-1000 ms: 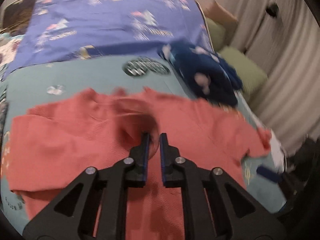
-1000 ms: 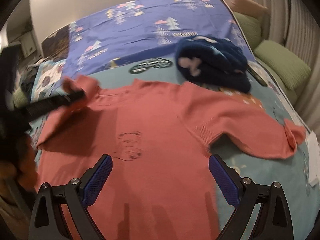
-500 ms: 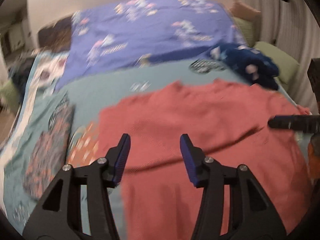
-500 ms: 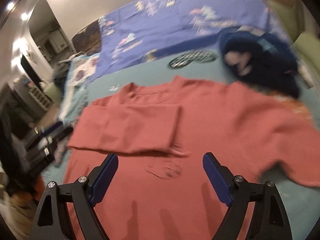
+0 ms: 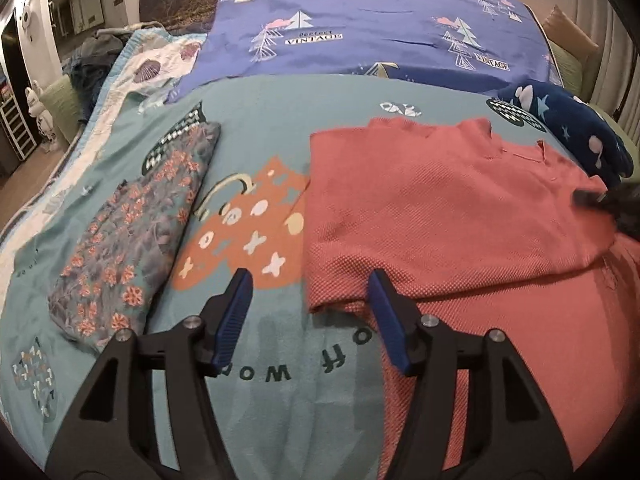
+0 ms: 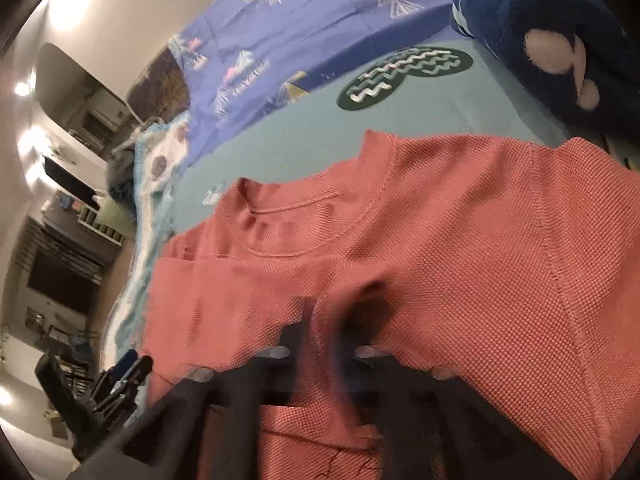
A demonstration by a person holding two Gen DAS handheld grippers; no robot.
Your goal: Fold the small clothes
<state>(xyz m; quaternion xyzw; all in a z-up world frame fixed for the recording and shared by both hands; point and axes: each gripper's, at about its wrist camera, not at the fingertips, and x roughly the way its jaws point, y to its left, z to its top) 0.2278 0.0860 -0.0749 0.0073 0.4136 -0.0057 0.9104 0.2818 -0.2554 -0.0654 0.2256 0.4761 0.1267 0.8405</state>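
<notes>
1. left wrist view: the left hand-held gripper (image 5: pixel 310 312) is held apart, its jaws just opened, nothing between them, at the coral sweater (image 5: pixel 460 208) edge.
2. the right hand-held gripper (image 6: pixel 324 332) is closed, pinching sweater fabric.
3. the sweater is spread on the bed (image 5: pixel 260 128), a folded floral garment (image 5: pixel 136 232) beside it, a navy garment (image 5: pixel 576 128) beyond.

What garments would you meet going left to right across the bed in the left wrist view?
Folded floral garment → coral sweater → dark blue star-print fleece.
</notes>
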